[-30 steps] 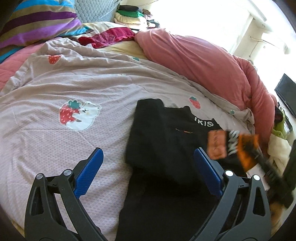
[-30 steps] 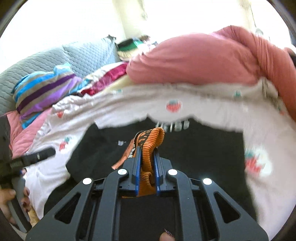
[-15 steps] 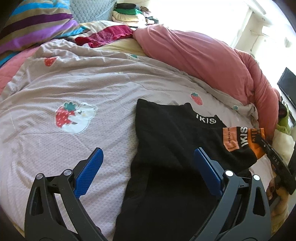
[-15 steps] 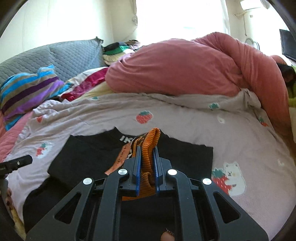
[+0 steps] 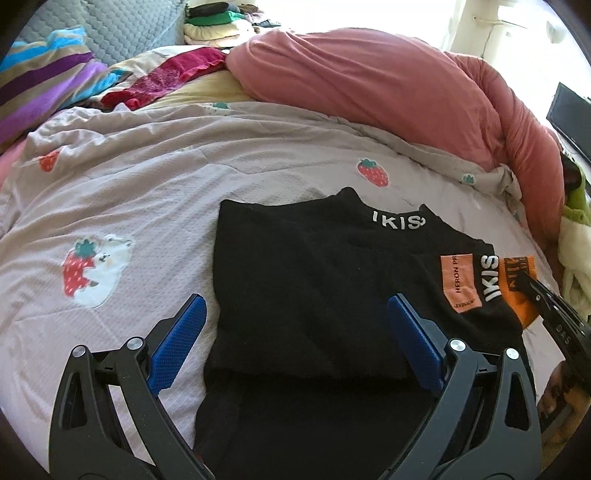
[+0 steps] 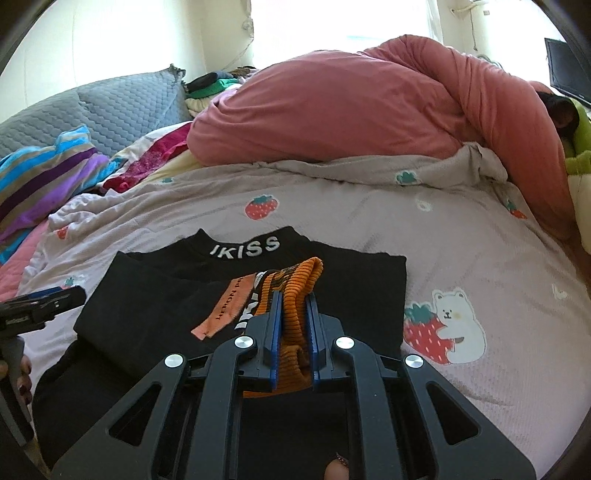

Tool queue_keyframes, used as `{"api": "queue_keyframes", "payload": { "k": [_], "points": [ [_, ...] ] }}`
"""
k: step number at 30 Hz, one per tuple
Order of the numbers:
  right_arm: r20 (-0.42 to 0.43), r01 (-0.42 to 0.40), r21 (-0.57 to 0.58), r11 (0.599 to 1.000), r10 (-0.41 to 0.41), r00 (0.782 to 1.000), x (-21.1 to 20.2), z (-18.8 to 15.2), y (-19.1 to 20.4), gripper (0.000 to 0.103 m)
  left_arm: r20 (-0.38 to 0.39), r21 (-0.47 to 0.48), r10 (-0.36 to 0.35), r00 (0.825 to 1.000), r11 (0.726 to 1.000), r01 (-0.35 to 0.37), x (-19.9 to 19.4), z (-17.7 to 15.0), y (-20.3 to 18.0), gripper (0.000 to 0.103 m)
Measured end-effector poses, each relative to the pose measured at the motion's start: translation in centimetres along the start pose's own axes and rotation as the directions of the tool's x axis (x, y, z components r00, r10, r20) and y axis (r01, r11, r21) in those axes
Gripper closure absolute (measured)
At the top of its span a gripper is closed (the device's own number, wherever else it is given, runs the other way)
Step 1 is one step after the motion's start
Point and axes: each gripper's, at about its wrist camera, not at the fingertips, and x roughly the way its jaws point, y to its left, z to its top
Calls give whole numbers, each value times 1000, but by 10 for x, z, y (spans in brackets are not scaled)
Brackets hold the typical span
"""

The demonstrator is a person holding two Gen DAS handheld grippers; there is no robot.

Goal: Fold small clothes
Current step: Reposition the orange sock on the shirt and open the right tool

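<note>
A black top (image 5: 317,280) with white IKISS lettering at the collar lies on the bed, both sleeves folded in over its body; it also shows in the right wrist view (image 6: 177,295). My right gripper (image 6: 293,299) is shut on the orange ribbed cuff (image 6: 299,291) of the right sleeve, low over the top's chest; it enters the left wrist view at the right edge (image 5: 532,284). My left gripper (image 5: 295,339) is open and empty above the top's lower left part. It shows at the left edge of the right wrist view (image 6: 40,302).
The bed carries a pale strawberry-print quilt (image 5: 147,184). A rolled pink duvet (image 5: 369,88) lies along the far side. A striped pillow (image 5: 40,88) and red clothes (image 5: 162,77) lie at the far left. Folded clothes (image 5: 214,26) are stacked at the back.
My right gripper has carried the orange cuff across and down, so the sleeve now lies flat on the top's chest. The left gripper has stayed open and drawn back a little.
</note>
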Motion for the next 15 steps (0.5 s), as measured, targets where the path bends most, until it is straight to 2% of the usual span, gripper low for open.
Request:
{"api": "queue_keyframes", "payload": {
  "k": [3, 10, 12, 13, 15],
  "points": [
    [4, 36, 28, 999, -36, 999, 0, -4, -8, 74, -2, 11, 1, 1000, 1000, 0, 6, 1, -2, 11],
    [-18, 23, 26, 999, -23, 1000, 0, -12, -8, 73, -11, 19, 13, 1000, 1000, -12, 20, 2, -2, 12],
    [-29, 6, 1, 1000, -6, 1000, 2, -14, 0, 73, -22, 30, 8, 1000, 1000, -7, 25, 1, -3, 22],
    [-37, -7, -20, 1000, 6, 999, 3, -15, 7, 73, -29, 35, 3, 1000, 999, -2, 28, 0, -3, 32],
    [-46, -27, -52, 998, 24, 999, 5, -17, 18, 73, -50, 46, -5, 999, 999, 7, 35, -2, -3, 40]
  ]
}}
